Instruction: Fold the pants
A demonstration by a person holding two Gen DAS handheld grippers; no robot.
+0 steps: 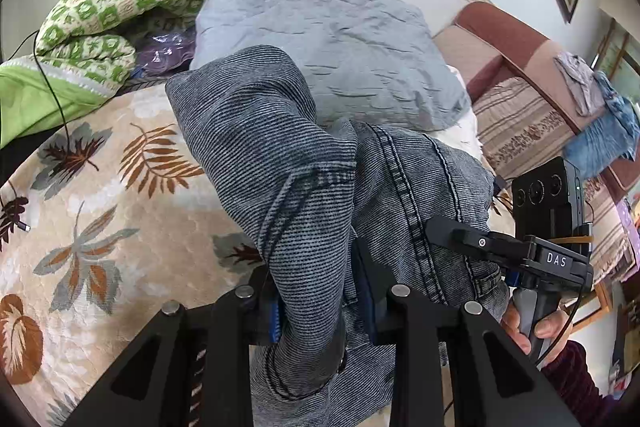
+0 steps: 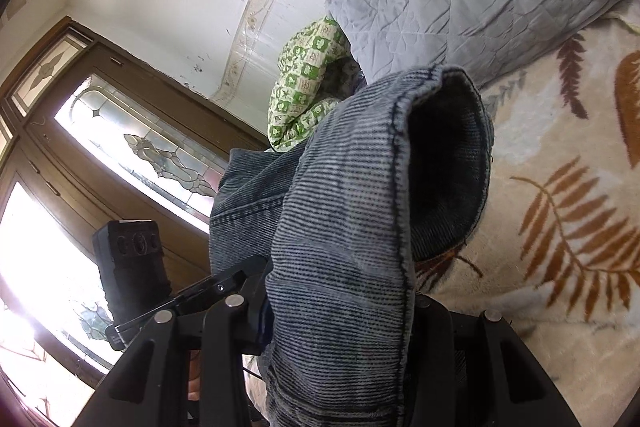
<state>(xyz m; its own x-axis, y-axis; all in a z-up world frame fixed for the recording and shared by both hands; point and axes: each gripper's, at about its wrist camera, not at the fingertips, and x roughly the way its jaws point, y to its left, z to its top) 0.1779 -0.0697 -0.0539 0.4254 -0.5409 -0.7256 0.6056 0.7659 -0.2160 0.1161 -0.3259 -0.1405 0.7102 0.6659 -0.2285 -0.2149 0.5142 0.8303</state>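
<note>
Left tool (image 1: pixel 320 303): your black two-finger tool is pinched down on a bunched fold of the grey-blue ribbed denim pants (image 1: pixel 280 155); the cloth fills the gap between the fingers and drapes over them

Right tool (image 2: pixel 340 323): pressed together on the same pants (image 2: pixel 344 207), with fabric spilling up and over both fingers; an open leg cuff gapes toward the lens

Pants: lifted off the bed between your two tools, hanging in a thick heap above the cream leaf-print blanket (image 1: pixel 100 187)

Right hand (image 1: pixel 532 327): seen from the left wrist view, your fingers wrap the grey handle of the right tool, a dark red sleeve at the wrist; this tool sits just beside the left one, touching the denim's stitched seam

Left hand: only a sliver shows below the left tool in the right wrist view, so its pose cannot be told

Behind: a pale grey quilted pillow (image 1: pixel 332 39) and a green-and-cream checked quilt (image 1: pixel 116 3) lie at the head of the bed
</note>
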